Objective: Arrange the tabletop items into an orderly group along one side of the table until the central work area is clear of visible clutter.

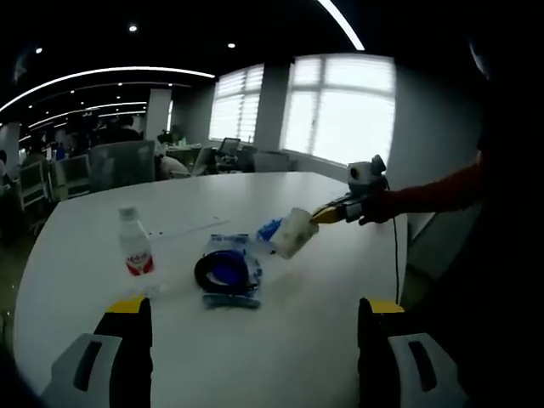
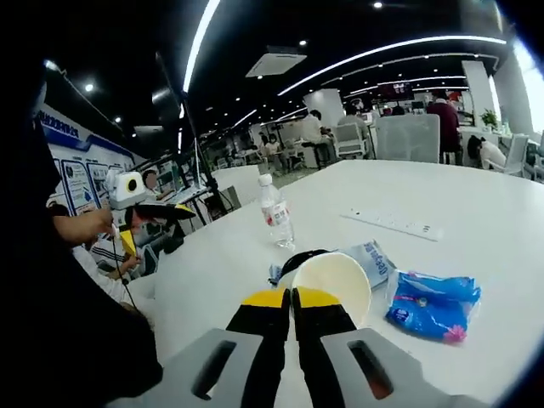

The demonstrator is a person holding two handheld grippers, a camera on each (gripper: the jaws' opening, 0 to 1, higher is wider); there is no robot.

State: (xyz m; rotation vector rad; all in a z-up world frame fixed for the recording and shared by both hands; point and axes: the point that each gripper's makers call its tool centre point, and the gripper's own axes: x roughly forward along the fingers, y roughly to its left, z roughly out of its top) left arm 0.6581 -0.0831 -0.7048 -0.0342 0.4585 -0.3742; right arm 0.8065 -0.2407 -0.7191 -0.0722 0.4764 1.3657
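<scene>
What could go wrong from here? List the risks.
1. The right gripper pinches only the rim of the paper cup; the thin wall could crush or slip free.
2. The cup hangs close over the black cable coil and blue packets, so lowering it might snag or shove them toward the water bottle.

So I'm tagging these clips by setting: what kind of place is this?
Most likely an open-plan office: a large white meeting table, office chairs with people at desks behind, linear ceiling lights and big blinded windows.
</scene>
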